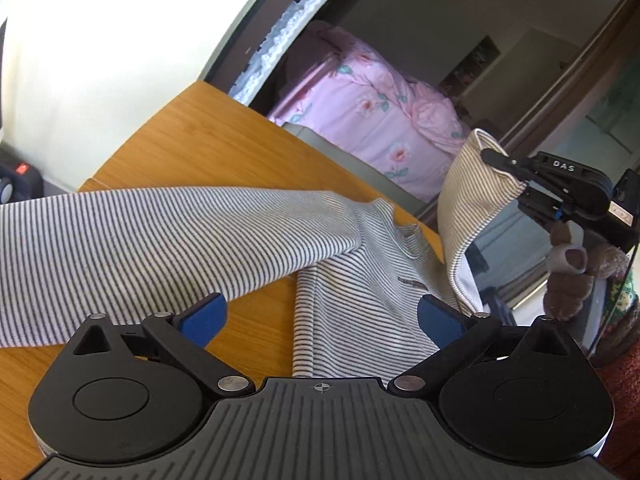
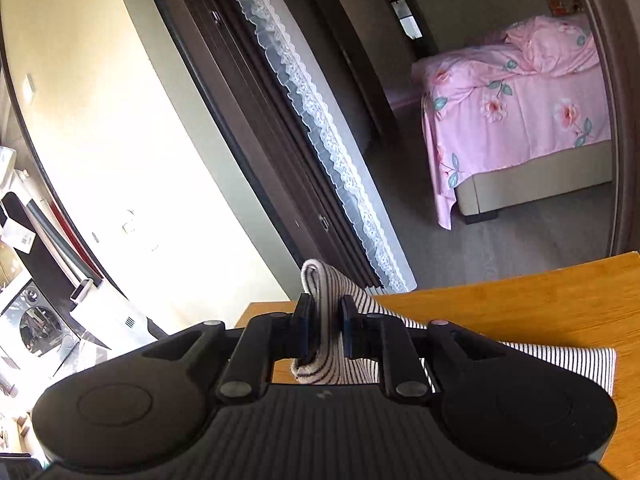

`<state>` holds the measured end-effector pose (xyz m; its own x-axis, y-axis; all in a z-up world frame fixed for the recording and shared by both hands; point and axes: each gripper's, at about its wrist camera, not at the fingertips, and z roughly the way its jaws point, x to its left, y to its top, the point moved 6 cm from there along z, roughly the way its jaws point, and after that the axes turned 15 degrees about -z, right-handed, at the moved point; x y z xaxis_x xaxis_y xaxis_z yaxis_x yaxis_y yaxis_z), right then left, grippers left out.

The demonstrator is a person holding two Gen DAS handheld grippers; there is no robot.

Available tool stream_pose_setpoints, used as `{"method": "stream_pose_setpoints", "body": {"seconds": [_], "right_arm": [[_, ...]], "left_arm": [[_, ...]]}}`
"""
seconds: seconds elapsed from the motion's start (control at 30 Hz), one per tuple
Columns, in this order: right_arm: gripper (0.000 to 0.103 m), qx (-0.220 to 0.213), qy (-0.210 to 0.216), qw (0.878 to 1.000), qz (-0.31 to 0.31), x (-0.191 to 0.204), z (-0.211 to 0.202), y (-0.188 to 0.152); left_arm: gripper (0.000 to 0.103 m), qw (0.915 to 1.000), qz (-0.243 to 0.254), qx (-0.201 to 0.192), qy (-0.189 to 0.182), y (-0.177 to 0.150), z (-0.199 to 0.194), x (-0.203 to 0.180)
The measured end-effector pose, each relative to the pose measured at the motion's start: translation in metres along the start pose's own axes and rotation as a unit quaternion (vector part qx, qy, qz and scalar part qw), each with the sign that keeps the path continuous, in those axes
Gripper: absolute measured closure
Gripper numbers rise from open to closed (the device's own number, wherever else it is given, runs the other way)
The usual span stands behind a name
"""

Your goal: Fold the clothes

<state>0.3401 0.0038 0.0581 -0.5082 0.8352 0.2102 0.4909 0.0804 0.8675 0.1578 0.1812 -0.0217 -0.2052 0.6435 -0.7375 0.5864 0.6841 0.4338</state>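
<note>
A grey-and-white striped long-sleeved shirt (image 1: 352,280) lies on the wooden table (image 1: 192,140), one sleeve (image 1: 160,236) folded across to the left. My left gripper (image 1: 322,314) is open and empty, its blue pads (image 1: 204,318) just above the shirt's body. My right gripper (image 2: 326,330) is shut on the shirt's other sleeve (image 2: 326,304) and holds it lifted. It shows in the left wrist view (image 1: 496,158) at the right, with the sleeve (image 1: 468,200) hanging from it above the table's right edge.
The table's far edge (image 1: 320,140) drops to a grey floor. Beyond an open doorway stands a bed with a pink floral cover (image 2: 520,120). A lace-trimmed door edge (image 2: 320,128) runs beside it. Appliances (image 2: 40,320) stand at the left.
</note>
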Motion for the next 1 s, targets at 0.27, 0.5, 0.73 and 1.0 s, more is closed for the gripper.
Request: {"method": "stream_pose_setpoints", "body": {"seconds": [0.27,0.5,0.73,1.0], "right_arm": [[0.059,-0.002,-0.016,1.000,0.000,-0.021,-0.015,-0.028],[0.048,0.021,-0.050,0.998,-0.038,-0.038,-0.044,-0.058],[0.043,0.027,-0.026,0.999,-0.039,-0.026,-0.048,-0.068],[0.043,0.019,0.002,0.993,-0.120,0.025,-0.055,-0.075]], "left_arm": [[0.000,0.9988,0.014,-0.017,0.045,0.015,-0.022,0.017],[0.000,0.9870,-0.014,-0.081,0.138,0.050,-0.056,0.068],[0.001,0.9742,-0.088,-0.087,0.188,0.070,-0.070,0.117],[0.064,0.9794,-0.098,-0.055,0.168,0.063,-0.052,0.125]]}}
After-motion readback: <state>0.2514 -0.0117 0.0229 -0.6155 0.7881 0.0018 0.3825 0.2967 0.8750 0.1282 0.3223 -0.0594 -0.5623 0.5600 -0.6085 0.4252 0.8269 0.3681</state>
